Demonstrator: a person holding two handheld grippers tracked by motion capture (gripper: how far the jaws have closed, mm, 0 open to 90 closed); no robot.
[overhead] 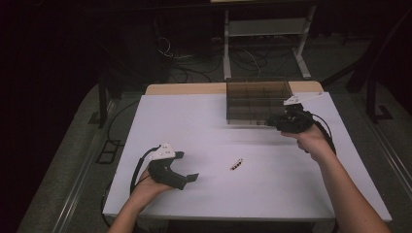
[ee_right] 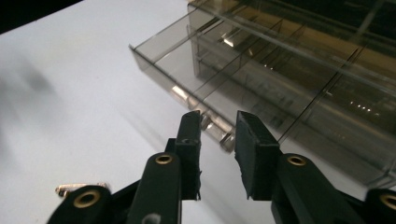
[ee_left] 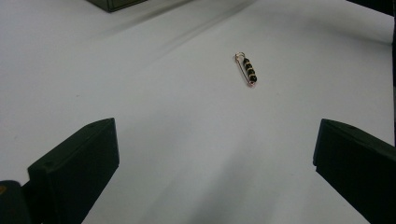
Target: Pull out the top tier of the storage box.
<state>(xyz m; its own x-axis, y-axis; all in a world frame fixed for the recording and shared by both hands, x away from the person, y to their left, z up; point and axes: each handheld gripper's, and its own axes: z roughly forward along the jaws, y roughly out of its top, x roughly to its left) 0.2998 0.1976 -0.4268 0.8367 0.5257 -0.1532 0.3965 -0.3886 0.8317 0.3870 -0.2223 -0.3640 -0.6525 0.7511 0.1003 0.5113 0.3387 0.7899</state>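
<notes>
Organizer box (overhead: 257, 100), smoky clear plastic split into compartments, sits at about 1 o'clock from the middle of the white surface (overhead: 204, 126), near its far edge. In the right gripper view a shallow drawer (ee_right: 187, 60) stands pulled out of the box's front, with small metal knobs (ee_right: 212, 126) along the face nearest the camera. The right tool (overhead: 270, 122) rests just at the box's near edge; its jaws are parted by a narrow gap, the knobs lie just beyond the tips, and nothing is pinched between them. The left tool (overhead: 187, 166) sits at about 7 o'clock on the surface with jaws spread wide and empty. A beaded safety pin (overhead: 236, 164) lies flat at roughly 5 o'clock from the surface's middle, well apart from both tools.
</notes>
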